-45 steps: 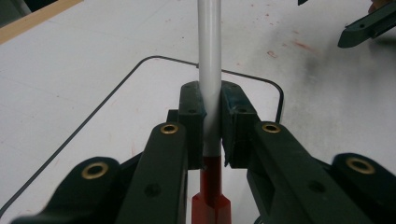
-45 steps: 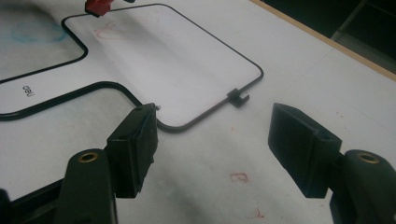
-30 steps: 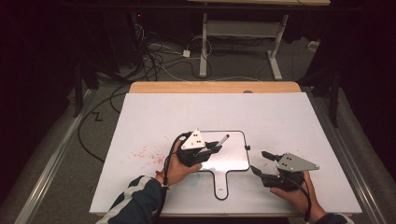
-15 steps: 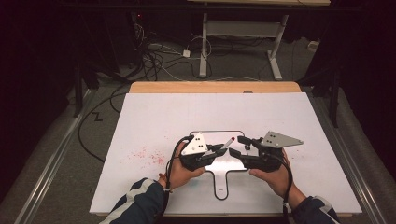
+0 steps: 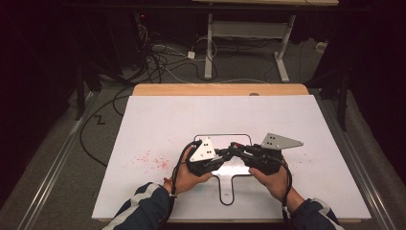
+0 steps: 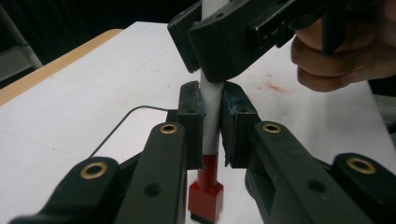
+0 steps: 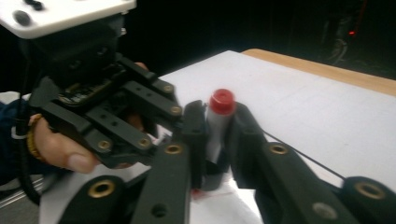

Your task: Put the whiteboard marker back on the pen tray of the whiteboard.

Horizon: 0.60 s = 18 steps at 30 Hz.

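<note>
The marker [image 6: 211, 112] is a thin white stick with a smooth round body. It is held up above the middle of the desk [image 5: 158, 120], over the little white board [image 5: 239, 168] with the thin black edge and a handle shape at the bottom. Both tongs pinch the marker.

The left tongs [image 6: 212, 123] squeeze the white body tight between two flat black pads. The right tongs [image 7: 215, 135] have just snapped closed, and their black pads now press the marker near one end.

In the left gripper view, the marker has a dark red, blocky end near the bottom, and the right tongs grab the white part higher up. In the right gripper view, a round, shiny red tip [image 7: 221, 101] pokes out past the pads.

The high view shows the two hands close together, the left tongs [image 5: 221, 155] and right tongs [image 5: 234, 147] meeting tip to tip. It also shows red specks [image 5: 153, 159] scattered on the flat white desk top, to the left of the hands.
</note>
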Motion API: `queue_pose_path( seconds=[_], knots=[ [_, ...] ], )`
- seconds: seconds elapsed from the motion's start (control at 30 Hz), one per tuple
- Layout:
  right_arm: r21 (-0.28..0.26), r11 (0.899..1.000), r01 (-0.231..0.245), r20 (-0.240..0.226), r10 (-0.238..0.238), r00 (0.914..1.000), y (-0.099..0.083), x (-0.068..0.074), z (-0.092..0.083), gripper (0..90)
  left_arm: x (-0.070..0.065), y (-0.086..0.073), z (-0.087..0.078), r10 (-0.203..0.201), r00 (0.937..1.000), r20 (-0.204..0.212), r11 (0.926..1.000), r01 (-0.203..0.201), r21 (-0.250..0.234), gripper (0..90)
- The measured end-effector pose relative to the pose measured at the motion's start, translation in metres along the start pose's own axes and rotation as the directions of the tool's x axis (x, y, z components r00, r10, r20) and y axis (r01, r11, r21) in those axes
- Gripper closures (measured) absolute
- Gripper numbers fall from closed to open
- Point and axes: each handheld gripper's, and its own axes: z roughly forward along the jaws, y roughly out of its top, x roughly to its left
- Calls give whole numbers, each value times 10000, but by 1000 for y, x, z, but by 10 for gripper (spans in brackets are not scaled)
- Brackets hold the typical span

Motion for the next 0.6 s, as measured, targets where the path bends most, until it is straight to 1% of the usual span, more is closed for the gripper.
queue_pose_path(
  seconds=[0.03,0.07,0.1,0.13,0.17,0.2,0.23,0.27,0.3,0.33,0.37,0.4,0.43,0.47,0.5,0.53,0.57,0.6],
  knots=[
    [95,9999,93,106,-94,9999,0,1,1,808,0,-1,0,21,10000,-11,10000,-21,26,776],
    [147,9998,156,117,-158,9998,1,1,3,810,1,-1,0,63,10000,-51,10000,-63,34,768],
    [96,9998,161,102,-162,9998,1,0,3,811,2,-1,0,3,9999,-106,10000,-3,50,745],
    [125,9999,92,29,-92,10000,1,-1,4,811,4,-2,-1,-20,9998,-202,9999,24,166,709],
    [174,9998,96,-10,-95,10000,2,-3,5,811,6,-3,-5,-38,9984,-567,9986,68,521,652],
    [193,9995,232,56,-233,9997,3,-3,6,812,6,-3,-5,-38,9984,-567,9986,68,521,622],
    [255,9993,283,102,-286,9995,5,-4,7,812,7,-3,-8,-4,9978,-664,9975,51,705,588],
    [294,9991,320,107,-323,9994,6,-5,9,812,7,-6,-18,248,9935,-1115,9942,-128,1068,534],
    [373,9983,445,172,-452,9988,8,-6,11,812,7,-6,-18,248,9935,-1115,9942,-128,1068,470],
    [482,9974,539,229,-550,9982,10,-7,14,812,8,-11,-32,182,9842,-1759,9918,44,1276,392],
    [482,9974,539,229,-550,9982,10,-7,14,812,8,-11,-32,182,9842,-1759,9918,44,1276,337],
    [819,9941,713,162,-729,9972,12,-9,21,812,9,-14,-39,122,9785,-2058,9905,163,1364,304],
    [1037,9901,942,304,-979,9947,14,-10,25,812,10,-23,-56,-54,9712,-2383,9886,410,1448,273],
    [1037,9901,942,304,-979,9947,14,-10,25,812,10,-23,-56,-54,9712,-2383,9886,410,1448,252],
    [1476,9836,1039,138,-1071,9942,16,-14,34,812,11,-29,-64,-174,9668,-2551,9873,569,1483,241],
    [1476,9836,1039,138,-1071,9942,16,-14,34,812,10,-34,-72,-264,9610,-2754,9860,704,1510,241],
    [1705,9770,1281,263,-1344,9906,18,-15,39,812,10,-40,-80,-260,9543,-2976,9842,766,1595,229],
    [1905,9733,1282,247,-1353,9905,19,-17,43,812,10,-46,-87,-398,9476,-3169,9828,944,1589,219]
  ],
)
